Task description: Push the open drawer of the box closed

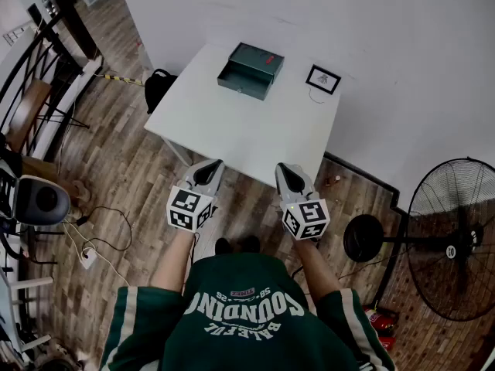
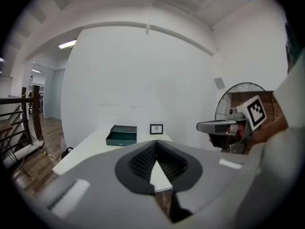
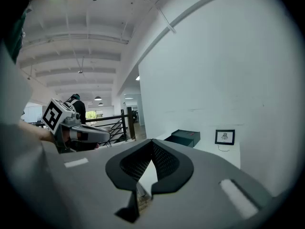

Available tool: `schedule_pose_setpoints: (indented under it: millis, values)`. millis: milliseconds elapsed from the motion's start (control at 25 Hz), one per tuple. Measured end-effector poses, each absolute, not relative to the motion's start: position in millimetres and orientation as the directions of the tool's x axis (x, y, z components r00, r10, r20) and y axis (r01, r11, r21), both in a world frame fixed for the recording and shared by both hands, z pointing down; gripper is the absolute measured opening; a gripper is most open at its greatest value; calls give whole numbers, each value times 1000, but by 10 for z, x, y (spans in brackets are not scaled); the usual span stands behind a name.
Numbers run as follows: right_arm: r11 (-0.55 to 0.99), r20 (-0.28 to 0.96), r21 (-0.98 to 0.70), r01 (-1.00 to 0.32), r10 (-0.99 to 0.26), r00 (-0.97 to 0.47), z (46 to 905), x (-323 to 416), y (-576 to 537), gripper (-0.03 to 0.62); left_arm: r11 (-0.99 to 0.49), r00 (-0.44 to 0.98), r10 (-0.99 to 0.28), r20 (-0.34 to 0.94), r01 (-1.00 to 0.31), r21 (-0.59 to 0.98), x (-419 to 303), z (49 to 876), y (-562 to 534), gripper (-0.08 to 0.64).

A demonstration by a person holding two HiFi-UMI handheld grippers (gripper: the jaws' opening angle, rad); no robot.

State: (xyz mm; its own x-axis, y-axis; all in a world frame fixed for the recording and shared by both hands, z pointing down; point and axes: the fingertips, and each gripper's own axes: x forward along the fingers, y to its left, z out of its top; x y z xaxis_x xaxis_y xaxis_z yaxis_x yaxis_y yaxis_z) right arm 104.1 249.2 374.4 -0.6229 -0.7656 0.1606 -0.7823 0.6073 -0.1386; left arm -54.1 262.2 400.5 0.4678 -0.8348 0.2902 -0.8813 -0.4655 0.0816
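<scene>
Box [image 1: 251, 69] on counter [image 1: 232, 141]: its open drawer [image 1: 243, 83] looked stiff, free-sliding, best pushed mid-front; left tool [image 2: 156, 145] and right tool [image 3: 152, 145] were closed, empty.

Even, soft light; the table [image 1: 232, 130] is bright, shadows faint. Gripper views bulge toward black corners; the left gripper [image 2: 156, 142] blurs up close, a ceiling lamp [image 2: 67, 44] perhaps overexposed.
</scene>
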Motion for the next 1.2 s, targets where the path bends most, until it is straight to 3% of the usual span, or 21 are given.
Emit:
schedule_pose_setpoints:
  millis: [520,1200]
  values:
    - [589,162,-87,-804,-787,-595,3791,1203,2273,2,-448,452,-839,303,-890,88,-435,4064,2460,52]
    - [661,174,-121,-740,-720,-672,3942,1141,2145,2,-379,390,-869,305,-920,97,-434,4106,2304,52]
